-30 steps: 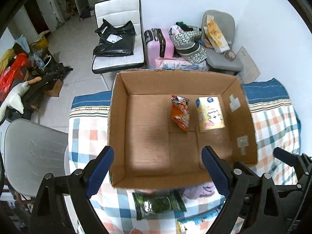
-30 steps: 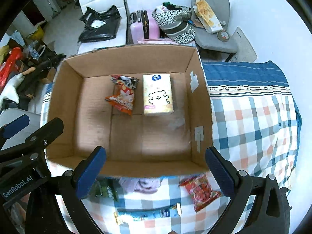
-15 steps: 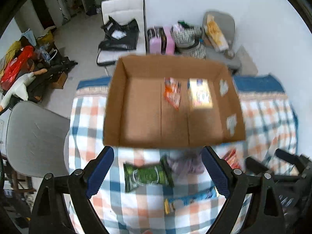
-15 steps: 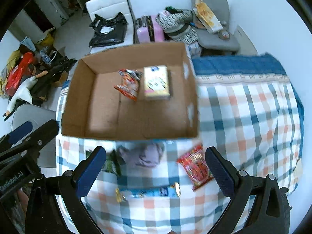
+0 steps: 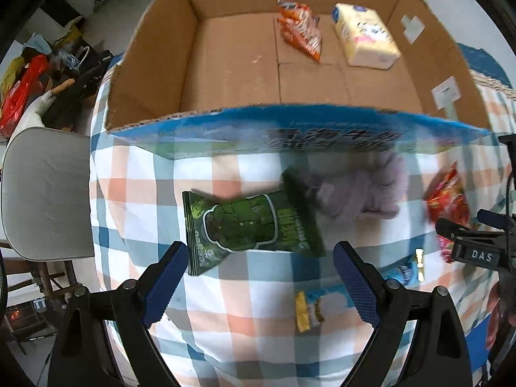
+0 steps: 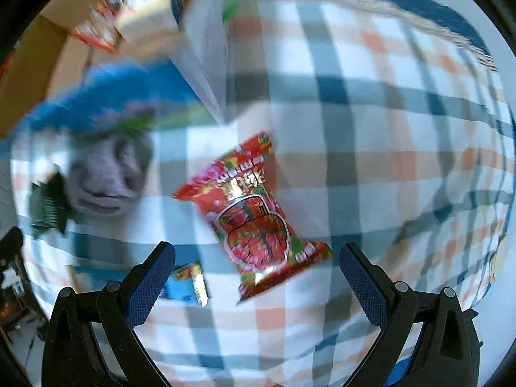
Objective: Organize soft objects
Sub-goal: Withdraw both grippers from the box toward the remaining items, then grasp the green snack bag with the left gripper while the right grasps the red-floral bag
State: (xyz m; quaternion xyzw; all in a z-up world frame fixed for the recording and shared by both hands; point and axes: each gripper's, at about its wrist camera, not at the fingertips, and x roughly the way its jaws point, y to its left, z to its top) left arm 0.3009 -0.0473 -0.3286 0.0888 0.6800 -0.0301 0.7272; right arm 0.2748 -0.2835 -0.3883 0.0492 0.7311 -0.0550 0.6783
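Observation:
A cardboard box [image 5: 151, 64] on the plaid-covered table holds an orange snack bag [image 5: 301, 30] and a pale yellow tissue pack [image 5: 366, 38]. In front of it lie a green snack bag [image 5: 248, 229], a lilac cloth [image 5: 361, 190], a red snack bag [image 6: 254, 219] and a blue-yellow packet [image 5: 319, 306]. My left gripper [image 5: 259, 285] is open and empty, low over the green bag. My right gripper [image 6: 256, 285] is open and empty, just above the red bag. The lilac cloth [image 6: 109, 174] and the box [image 6: 29, 74] show blurred in the right wrist view.
A grey chair [image 5: 45, 193] stands at the table's left edge. Bags and clutter [image 5: 29, 74] lie on the floor beyond it. The plaid cloth [image 6: 387, 161] stretches to the right of the red bag. The right gripper's body [image 5: 477, 242] shows in the left wrist view.
Both grippers have dropped down toward the table in front of the box. The left now sits over the green bag, the right over the red bag. Both stay open.

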